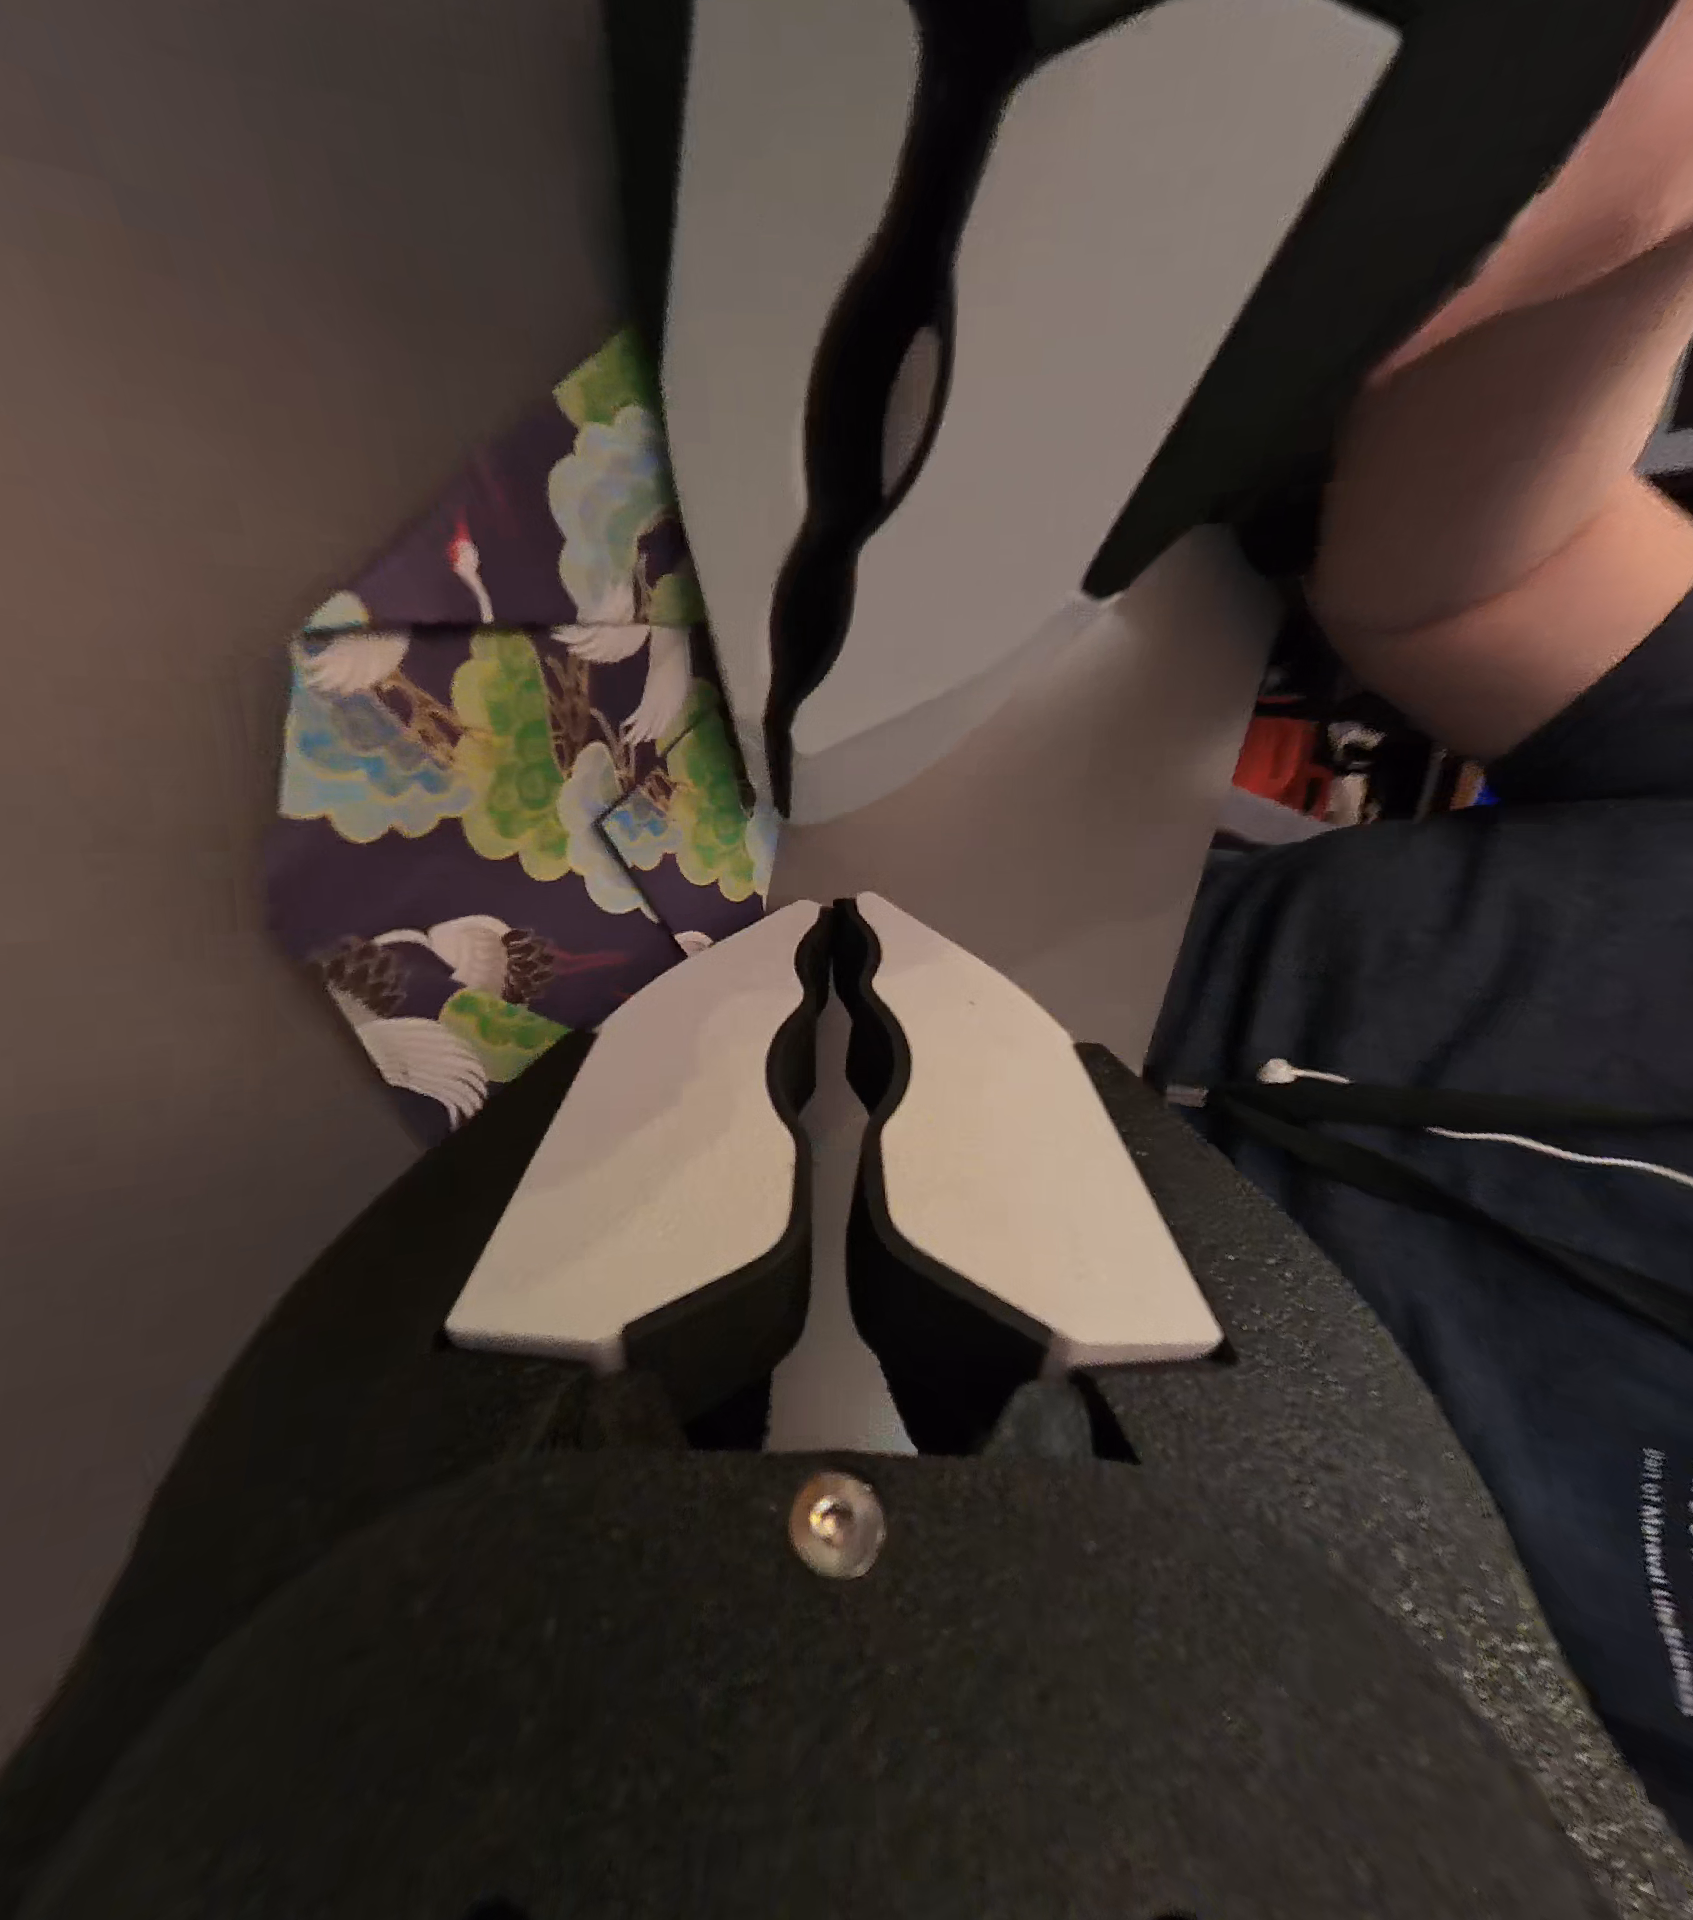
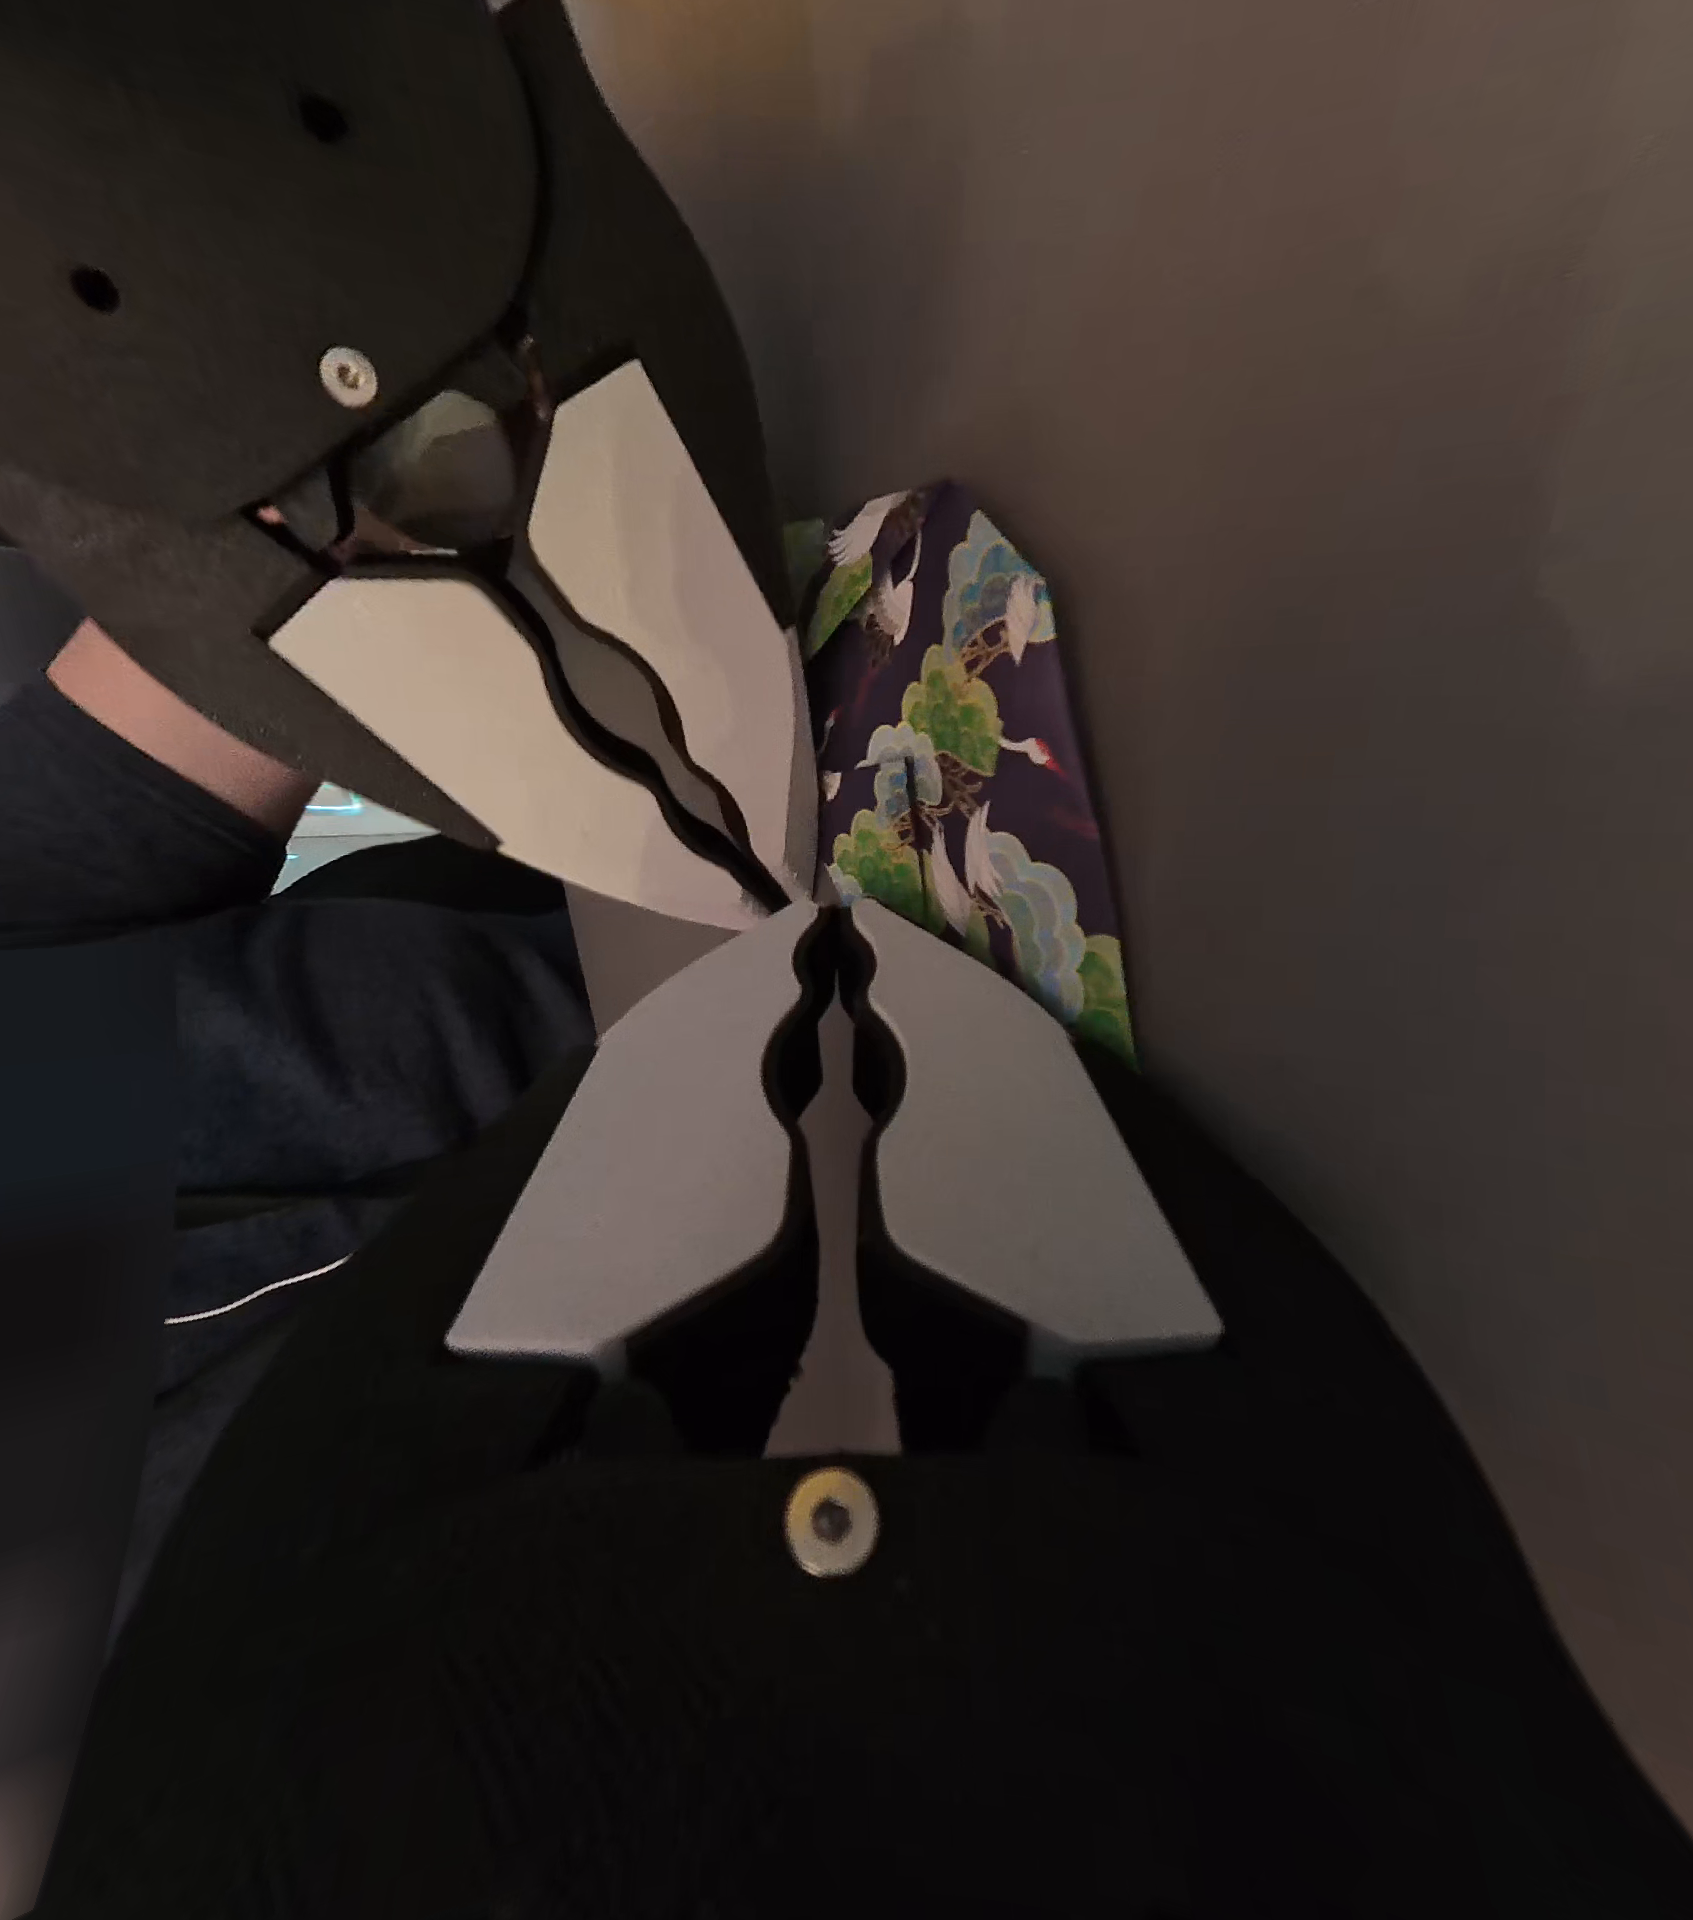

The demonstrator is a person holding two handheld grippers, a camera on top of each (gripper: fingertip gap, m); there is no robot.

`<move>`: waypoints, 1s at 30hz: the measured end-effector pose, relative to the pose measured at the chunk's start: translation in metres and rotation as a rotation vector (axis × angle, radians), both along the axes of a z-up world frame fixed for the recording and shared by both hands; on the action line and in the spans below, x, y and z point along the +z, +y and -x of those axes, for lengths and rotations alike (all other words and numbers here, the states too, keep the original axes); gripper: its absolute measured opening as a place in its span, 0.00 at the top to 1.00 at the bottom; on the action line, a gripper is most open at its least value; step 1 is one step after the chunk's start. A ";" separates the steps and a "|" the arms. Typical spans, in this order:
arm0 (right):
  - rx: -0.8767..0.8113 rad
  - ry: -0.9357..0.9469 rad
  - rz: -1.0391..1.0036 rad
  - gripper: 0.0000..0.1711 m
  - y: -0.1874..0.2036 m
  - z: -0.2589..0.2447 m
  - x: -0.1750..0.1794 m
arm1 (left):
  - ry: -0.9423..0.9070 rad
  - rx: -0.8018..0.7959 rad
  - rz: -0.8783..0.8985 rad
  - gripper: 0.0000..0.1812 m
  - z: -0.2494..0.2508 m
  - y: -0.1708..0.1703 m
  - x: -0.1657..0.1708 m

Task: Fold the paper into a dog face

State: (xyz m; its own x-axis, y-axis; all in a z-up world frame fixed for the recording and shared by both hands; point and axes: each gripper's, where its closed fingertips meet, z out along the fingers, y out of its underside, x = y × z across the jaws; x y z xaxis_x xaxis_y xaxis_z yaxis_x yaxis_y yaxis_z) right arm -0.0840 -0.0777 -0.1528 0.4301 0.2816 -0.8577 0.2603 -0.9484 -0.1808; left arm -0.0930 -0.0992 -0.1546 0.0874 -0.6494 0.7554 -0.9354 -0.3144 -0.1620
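The folded paper is dark purple with cranes, green trees and blue clouds, and lies flat on the grey table. It also shows in the right wrist view. My left gripper is shut, with its tips at the paper's near right edge. My right gripper comes in from above, also shut, with its tips on the same edge. In the right wrist view my right gripper and my left gripper meet tip to tip beside the paper. Whether either pinches paper is hidden.
The person's torso in a dark blue shirt and a bare forearm are close on the right. Bare grey table stretches beyond the paper. Cluttered objects sit in the background.
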 end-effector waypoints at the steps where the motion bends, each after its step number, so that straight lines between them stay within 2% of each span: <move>1: 0.001 0.001 -0.002 0.99 0.000 0.000 0.000 | -0.006 0.017 0.021 1.00 0.001 0.001 0.000; 7: 0.008 0.007 -0.010 0.99 -0.001 0.000 0.000 | -0.021 0.069 0.187 1.00 0.011 0.006 0.004; 13: 0.019 0.031 -0.008 0.99 -0.003 0.000 0.001 | -0.093 0.069 0.251 1.00 0.011 0.006 0.007; 15: 0.028 0.029 -0.009 0.99 -0.005 0.001 0.002 | -0.103 0.054 0.214 1.00 0.012 0.007 0.007; 17: 0.069 -0.008 -0.030 0.99 -0.011 0.001 0.001 | -0.121 0.010 0.079 1.00 0.016 0.016 0.006; 18: 0.096 -0.023 -0.064 0.99 -0.015 0.001 0.004 | -0.172 0.027 0.051 1.00 0.014 0.020 0.016; 20: 0.087 0.054 -0.225 0.99 -0.019 0.009 0.032 | -0.315 0.106 0.064 1.00 0.012 0.025 0.052; 22: 0.023 0.118 -0.518 0.99 -0.023 0.011 0.072 | -0.394 0.142 -0.107 1.00 0.024 0.034 0.067; 25: -0.168 0.008 -0.998 0.99 -0.039 -0.006 0.116 | -0.525 0.146 -0.367 1.00 0.051 0.030 0.083; 28: -0.340 -0.106 -1.289 1.00 -0.062 -0.025 0.125 | -0.637 0.205 -0.496 0.99 0.075 0.019 0.094; 30: -0.365 -0.177 -1.288 1.00 -0.062 -0.034 0.111 | -0.689 0.300 -0.592 0.88 0.080 0.027 0.092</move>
State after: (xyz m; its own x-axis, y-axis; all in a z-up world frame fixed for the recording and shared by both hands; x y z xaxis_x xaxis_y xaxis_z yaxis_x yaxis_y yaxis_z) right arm -0.0498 -0.1394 -0.0416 0.7290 0.6845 0.0017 0.1436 -0.1506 -0.9781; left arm -0.1734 -0.0718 -0.0623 -0.0284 -0.9654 0.2592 -0.4688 -0.2162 -0.8564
